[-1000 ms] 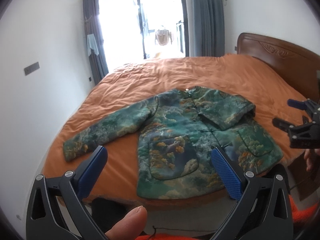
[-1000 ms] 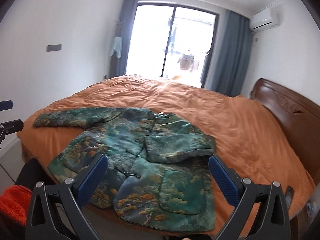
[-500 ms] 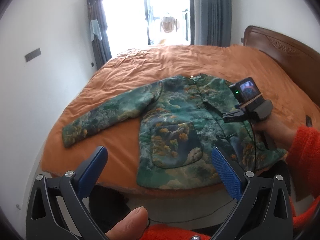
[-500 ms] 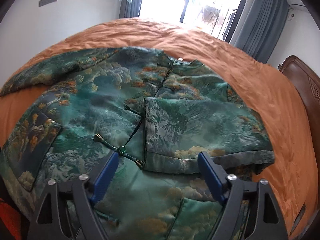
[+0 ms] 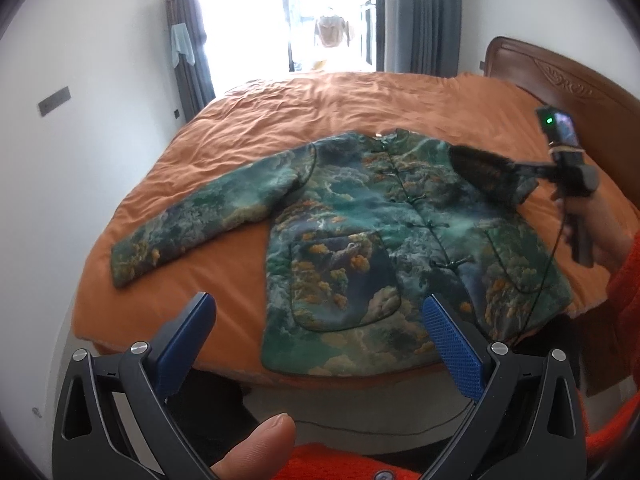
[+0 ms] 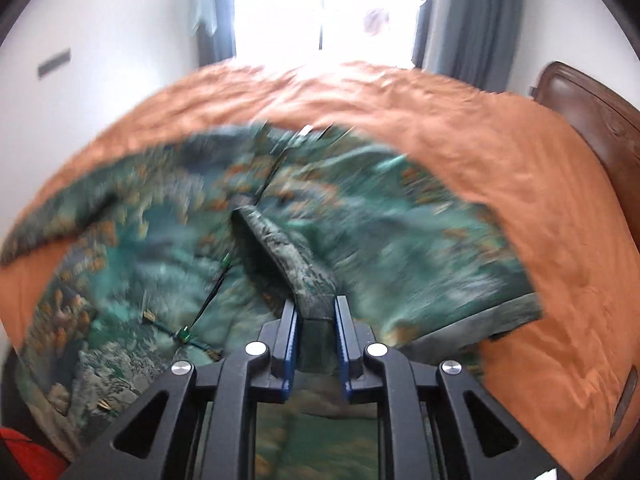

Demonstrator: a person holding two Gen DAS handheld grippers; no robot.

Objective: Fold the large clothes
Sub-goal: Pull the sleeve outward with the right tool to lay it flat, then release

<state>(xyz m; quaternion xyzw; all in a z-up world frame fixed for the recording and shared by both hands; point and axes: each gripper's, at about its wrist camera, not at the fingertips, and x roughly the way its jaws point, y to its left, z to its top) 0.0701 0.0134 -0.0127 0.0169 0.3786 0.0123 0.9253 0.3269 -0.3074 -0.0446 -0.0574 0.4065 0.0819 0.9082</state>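
Green-and-orange landscape jacket on a burnt-orange bed

The jacket (image 5: 360,240) across the middle of the left wrist view is deep green and teal, printed with pale cloud swirls and clusters of orange-gold trees, edged in dark piping with dark green knot buttons; its cuff (image 6: 316,308), at lower centre of the right wrist view, shows a greyer green. The bedspread (image 5: 320,108) is plain burnt orange. The headboard (image 5: 560,84) at upper right is reddish-brown carved wood. The curtains (image 5: 420,12) at the top are slate grey against white walls (image 5: 80,160). The left gripper (image 5: 316,336) has a black frame and blue fingers (image 5: 452,352), textured with a fine grid. A bright orange-red sleeve (image 5: 624,300) fills the right edge.
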